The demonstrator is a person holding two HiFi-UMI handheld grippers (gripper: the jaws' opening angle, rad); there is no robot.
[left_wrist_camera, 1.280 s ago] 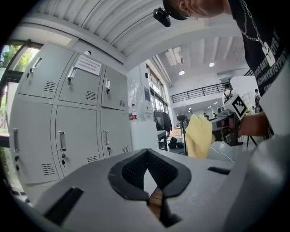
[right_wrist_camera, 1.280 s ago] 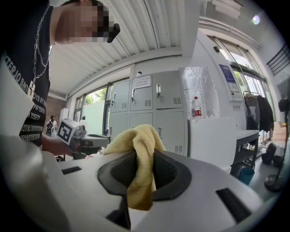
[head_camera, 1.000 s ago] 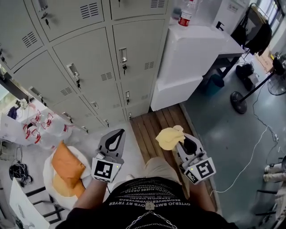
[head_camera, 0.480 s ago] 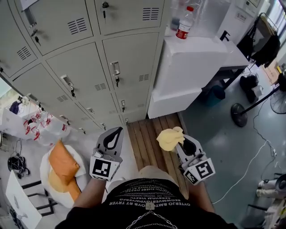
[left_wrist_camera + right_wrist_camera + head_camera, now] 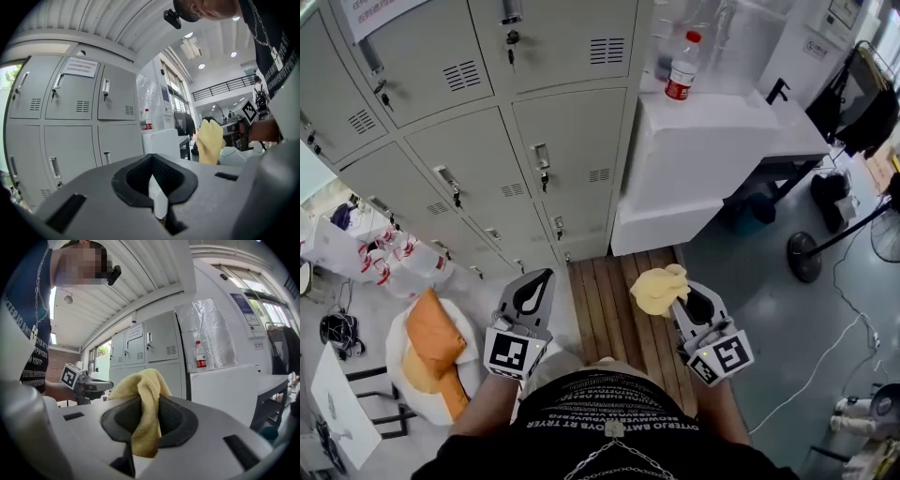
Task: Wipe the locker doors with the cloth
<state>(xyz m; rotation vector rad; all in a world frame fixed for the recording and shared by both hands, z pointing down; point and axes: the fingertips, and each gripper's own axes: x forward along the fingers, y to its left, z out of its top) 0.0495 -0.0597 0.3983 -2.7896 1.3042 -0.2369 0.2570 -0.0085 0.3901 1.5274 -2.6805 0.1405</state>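
in the head view the left gripper (image 5: 542, 279) and the right gripper (image 5: 673, 292) are held out side by side, well apart, in front of a bank of grey locker doors (image 5: 478, 159). a yellow cloth (image 5: 656, 289) bunches over the tip of the right gripper, clear of the locker doors. a white cabinet (image 5: 703, 150) stands beside them with a plastic bottle (image 5: 680, 70) on top, and a wooden pallet (image 5: 614, 305) lies on the floor below. in the left gripper view the jaws are pressed together with nothing held, and the cloth shows off to the right. in the right gripper view the jaws are clamped on the cloth, which rises in a fold between them; the locker doors stand beyond, untouched.
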